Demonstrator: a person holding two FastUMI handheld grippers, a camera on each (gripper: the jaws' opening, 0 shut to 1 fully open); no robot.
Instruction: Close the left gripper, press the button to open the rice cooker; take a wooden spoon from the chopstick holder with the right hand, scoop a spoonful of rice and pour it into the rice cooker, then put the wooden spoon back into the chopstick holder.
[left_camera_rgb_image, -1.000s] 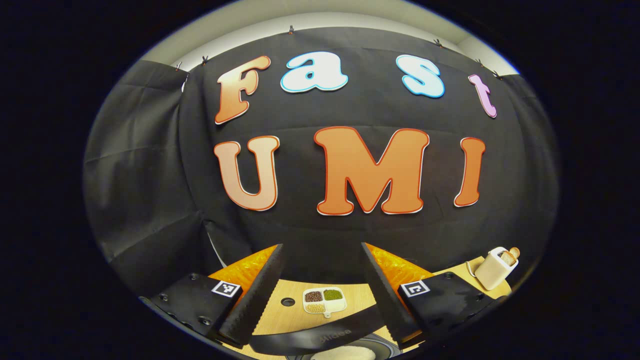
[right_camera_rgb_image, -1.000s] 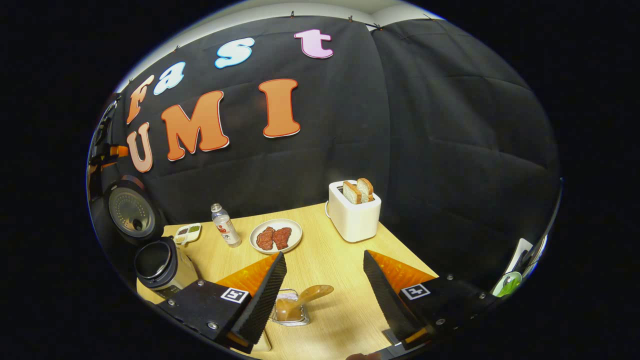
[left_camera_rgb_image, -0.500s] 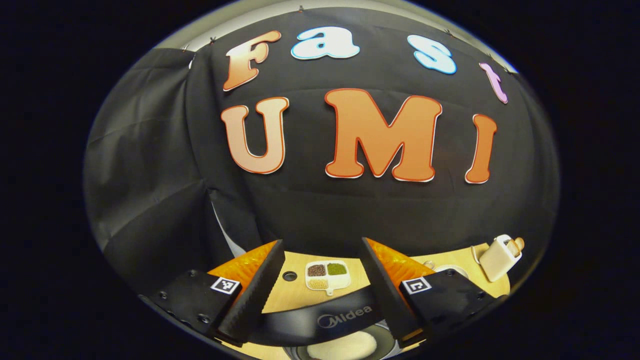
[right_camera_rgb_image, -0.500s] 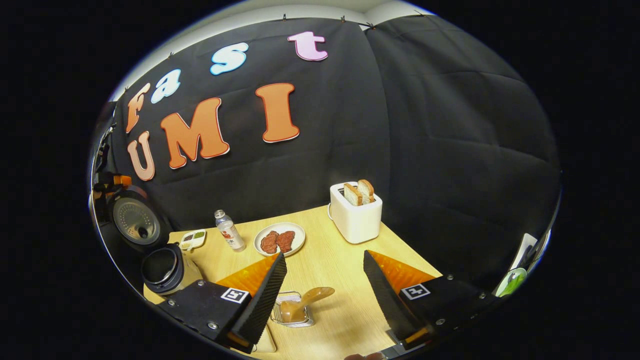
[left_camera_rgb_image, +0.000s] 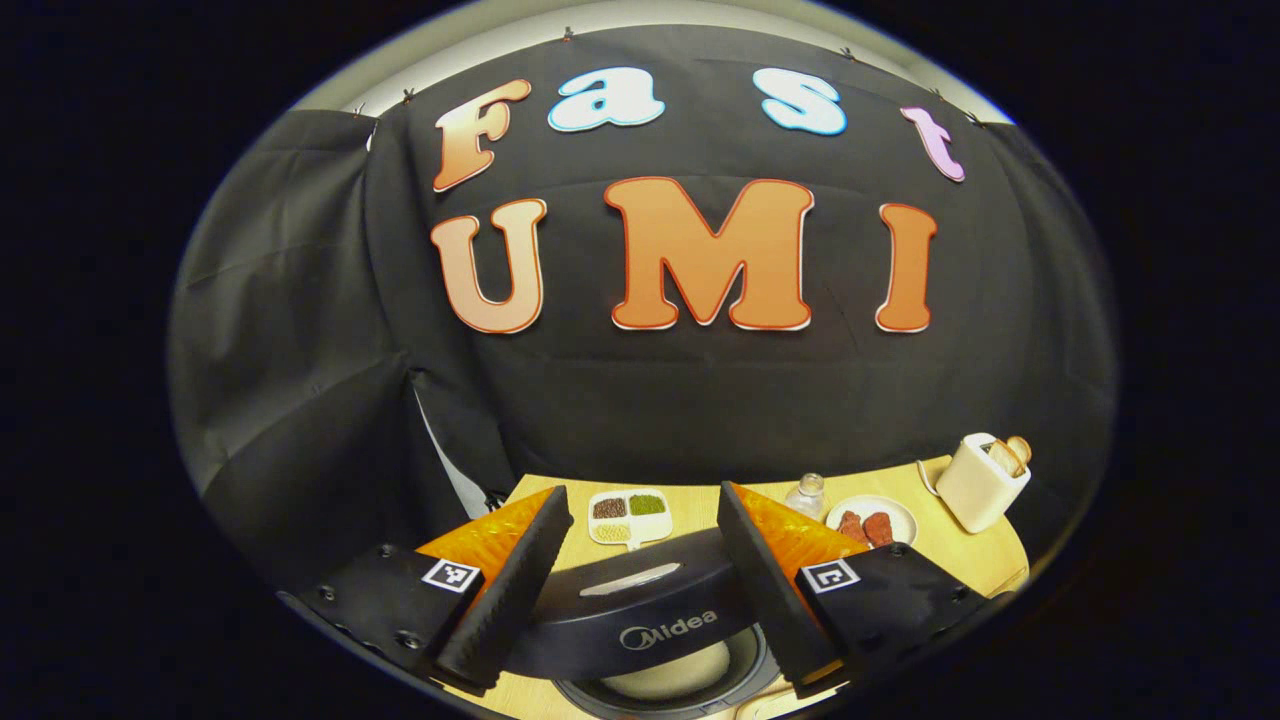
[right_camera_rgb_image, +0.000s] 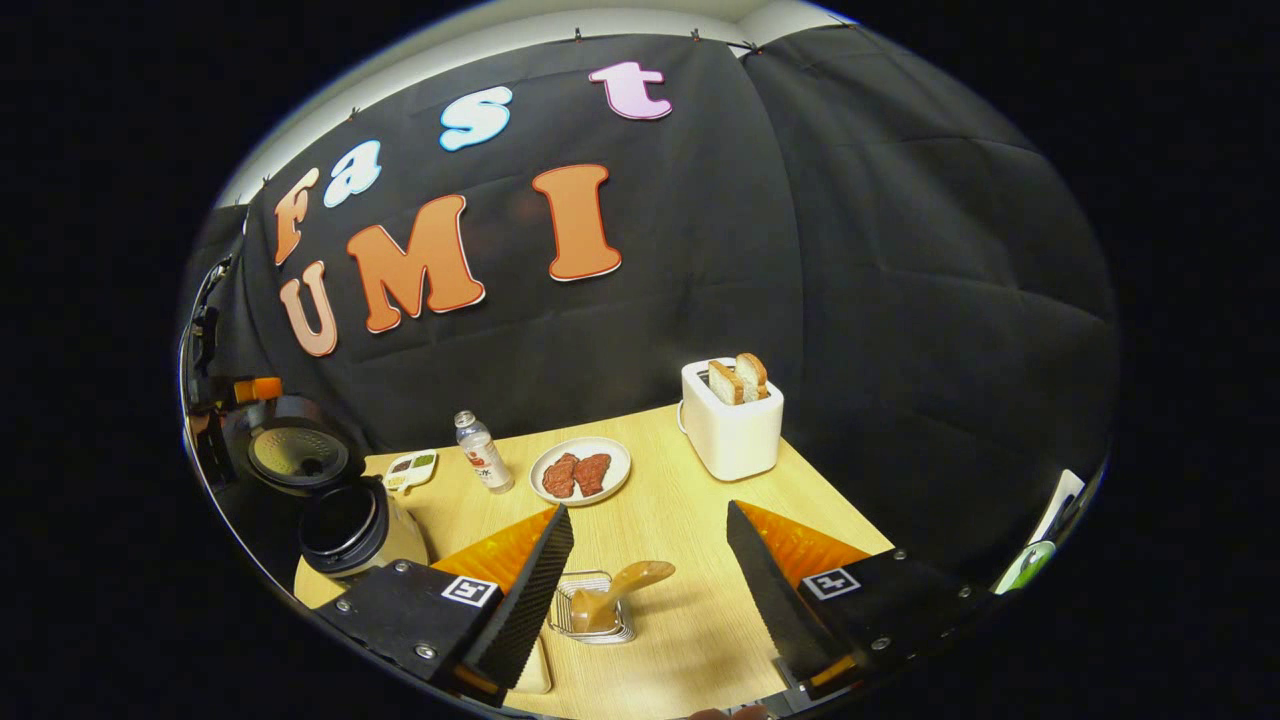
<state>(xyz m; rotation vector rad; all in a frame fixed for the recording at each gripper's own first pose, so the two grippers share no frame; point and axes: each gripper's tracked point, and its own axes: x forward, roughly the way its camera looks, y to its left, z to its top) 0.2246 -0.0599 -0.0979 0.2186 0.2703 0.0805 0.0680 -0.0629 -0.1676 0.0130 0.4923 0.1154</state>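
The black rice cooker lid (left_camera_rgb_image: 640, 610) lies half lowered beneath my open left gripper (left_camera_rgb_image: 642, 493), between its fingers. Under the lid edge the pot (left_camera_rgb_image: 680, 668) holds white rice. In the right gripper view the rice cooker (right_camera_rgb_image: 350, 525) stands at the far left with its lid (right_camera_rgb_image: 295, 455) tilted well down over it. My right gripper (right_camera_rgb_image: 648, 510) is open above the table, empty. Just ahead of it the wooden spoon (right_camera_rgb_image: 625, 580) rests in the wire chopstick holder (right_camera_rgb_image: 590, 610), bowl end up and leaning right.
On the wooden table (right_camera_rgb_image: 680, 520) stand a white toaster (right_camera_rgb_image: 732, 435) with two bread slices, a plate of meat (right_camera_rgb_image: 580, 472), a small bottle (right_camera_rgb_image: 483, 450) and a divided dish of grains (right_camera_rgb_image: 410, 468). Black cloth walls close in the back and right.
The cooker lid has swung down from upright toward the pot, and the left gripper has come down with it. The right gripper has shifted only slightly; the spoon stays in the holder.
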